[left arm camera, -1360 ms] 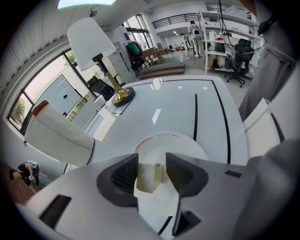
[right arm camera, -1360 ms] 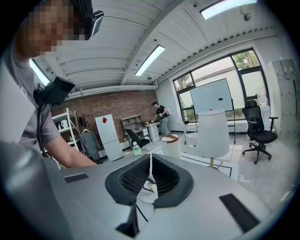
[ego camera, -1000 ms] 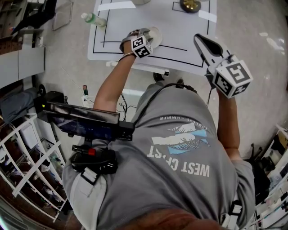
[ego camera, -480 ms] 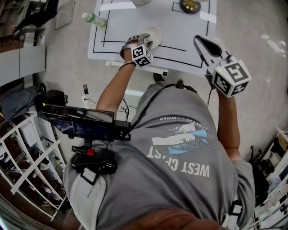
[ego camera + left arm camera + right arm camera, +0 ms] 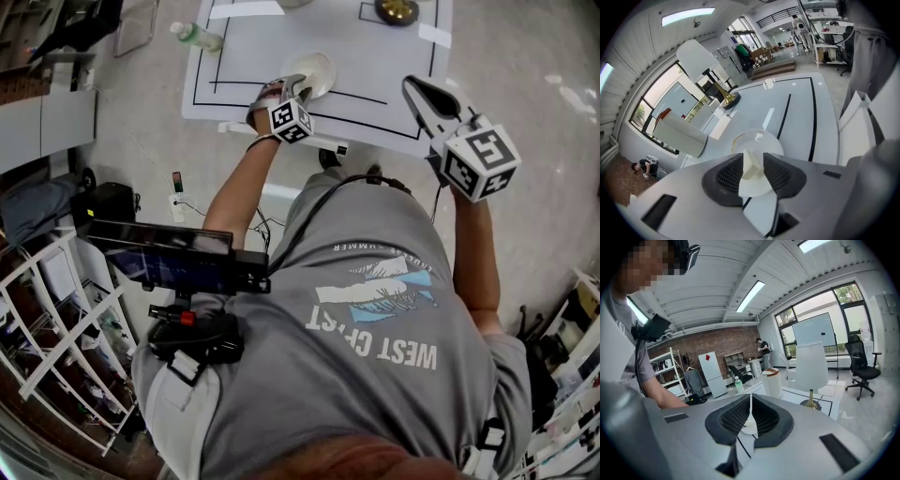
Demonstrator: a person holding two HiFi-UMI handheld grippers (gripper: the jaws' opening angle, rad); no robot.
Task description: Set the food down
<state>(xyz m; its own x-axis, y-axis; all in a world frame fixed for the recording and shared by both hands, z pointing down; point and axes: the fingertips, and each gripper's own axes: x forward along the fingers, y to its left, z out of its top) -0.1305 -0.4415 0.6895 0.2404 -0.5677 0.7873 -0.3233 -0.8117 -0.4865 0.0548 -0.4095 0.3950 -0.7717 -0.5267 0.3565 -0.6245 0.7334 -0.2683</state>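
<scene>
Left gripper — jaws closing, pale food between them over plate; set-down seems nearly finished, withdrawal left. Right gripper — clamped on spoon.

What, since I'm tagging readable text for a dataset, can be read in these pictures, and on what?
"WEST C..ST": back of the grey T-shirt, upside down in the head view; the middle letters are lost in a fold.
Small arched print beside the shirt's graphic: too small to read.
Red diamond sign on the white cabinet: no legible text.
</scene>
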